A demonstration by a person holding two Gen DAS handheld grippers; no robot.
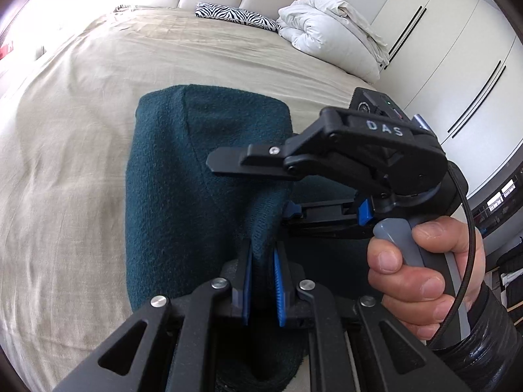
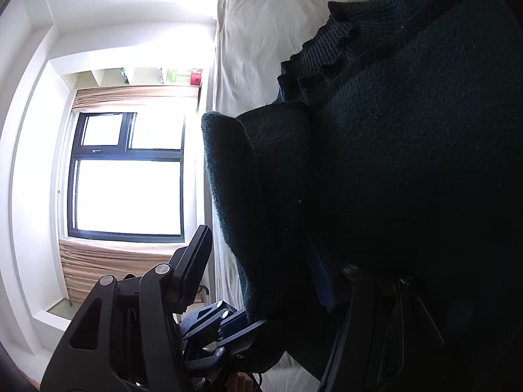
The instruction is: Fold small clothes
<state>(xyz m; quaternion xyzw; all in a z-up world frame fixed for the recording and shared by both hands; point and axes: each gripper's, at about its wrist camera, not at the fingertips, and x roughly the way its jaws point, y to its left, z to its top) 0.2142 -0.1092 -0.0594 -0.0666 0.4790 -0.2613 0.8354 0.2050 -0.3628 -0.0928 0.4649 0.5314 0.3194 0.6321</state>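
Teal knit garment (image 1: 202,176) lies partly folded on the bed (image 1: 75,124), its near edge clamped in the left hand-held gripper (image 1: 261,281) while the right hand-held gripper (image 1: 258,183) stands spread beside it, so folding looks unfinished.

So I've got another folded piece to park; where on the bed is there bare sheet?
Bare bed sheet lies left of the green sweater and beyond it, up to the zebra pillow. Crowded at right: white duvet, right gripper.
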